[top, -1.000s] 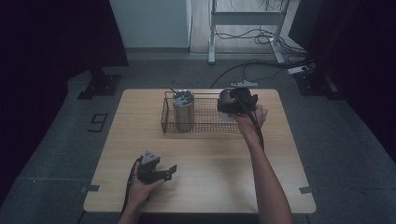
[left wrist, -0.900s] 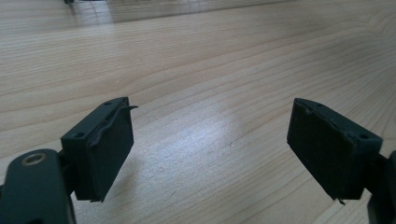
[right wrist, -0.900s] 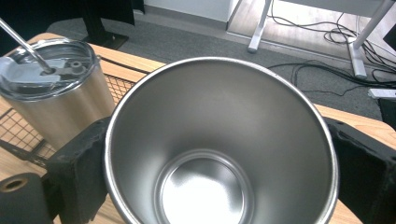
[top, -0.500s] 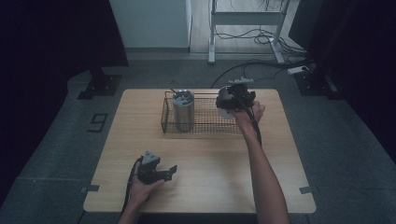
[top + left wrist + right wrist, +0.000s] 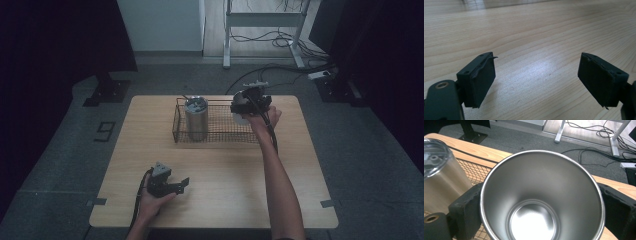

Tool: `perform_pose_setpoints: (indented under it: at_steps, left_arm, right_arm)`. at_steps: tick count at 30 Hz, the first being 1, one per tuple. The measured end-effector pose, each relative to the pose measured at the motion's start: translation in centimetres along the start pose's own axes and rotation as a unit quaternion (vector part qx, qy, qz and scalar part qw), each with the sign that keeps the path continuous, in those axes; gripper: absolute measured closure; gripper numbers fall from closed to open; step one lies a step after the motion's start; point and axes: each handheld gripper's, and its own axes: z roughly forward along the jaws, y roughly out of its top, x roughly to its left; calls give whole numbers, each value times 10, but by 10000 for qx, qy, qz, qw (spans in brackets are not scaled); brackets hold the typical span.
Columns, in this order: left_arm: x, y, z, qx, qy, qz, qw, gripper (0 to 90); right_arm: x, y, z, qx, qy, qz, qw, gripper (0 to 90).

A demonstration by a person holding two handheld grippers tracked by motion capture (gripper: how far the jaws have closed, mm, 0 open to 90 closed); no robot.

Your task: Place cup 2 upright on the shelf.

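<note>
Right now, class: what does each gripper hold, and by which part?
The right gripper clamps an open steel cup by its side walls; the left gripper holds nothing.

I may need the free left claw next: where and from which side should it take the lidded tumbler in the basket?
Grip the lidded tumbler around its bare steel wall, below the lid, coming from the basket's left end. It stands upright there, taller than the wire rim. The right claw, shut on the open cup, occupies the other end; the left claw is open.
</note>
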Motion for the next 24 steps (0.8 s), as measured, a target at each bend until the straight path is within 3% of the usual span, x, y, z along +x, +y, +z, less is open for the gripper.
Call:
perform_pose_setpoints:
  at_steps: [24]
  left_arm:
    - [2, -1, 1, 50, 36, 6, 10000, 146]
  right_arm:
    - [-7, -7, 37, 175, -13, 43, 9998, 58]
